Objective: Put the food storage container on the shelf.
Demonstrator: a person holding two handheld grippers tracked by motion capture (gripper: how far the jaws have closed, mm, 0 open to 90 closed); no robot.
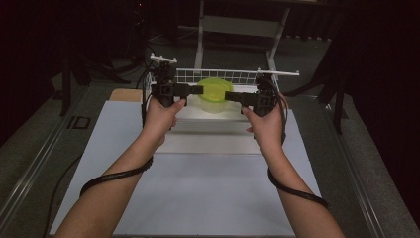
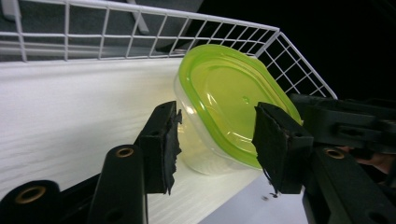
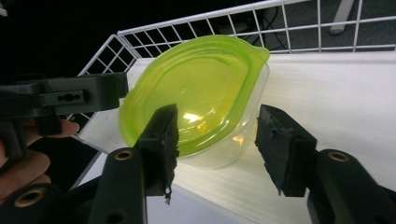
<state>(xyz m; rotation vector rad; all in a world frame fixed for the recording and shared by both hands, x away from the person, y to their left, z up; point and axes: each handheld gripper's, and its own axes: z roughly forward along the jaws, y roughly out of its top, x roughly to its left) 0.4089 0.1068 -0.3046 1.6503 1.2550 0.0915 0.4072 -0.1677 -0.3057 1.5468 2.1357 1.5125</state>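
tub [image 1: 214, 94] with green lid sits on shelf [image 1: 208, 116]; left gripper [image 1: 190, 90] and right gripper [image 1: 233, 96] flank it, both half open, holding nothing; release step, i judge; next: back straight off.

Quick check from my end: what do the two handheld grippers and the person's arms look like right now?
Both the left gripper and right gripper are matte black, with blocky jaws, ragged dark pads and brass-coloured rivets. A black cable loops under each forearm. The forearms are bare, with no sleeves or gloves.
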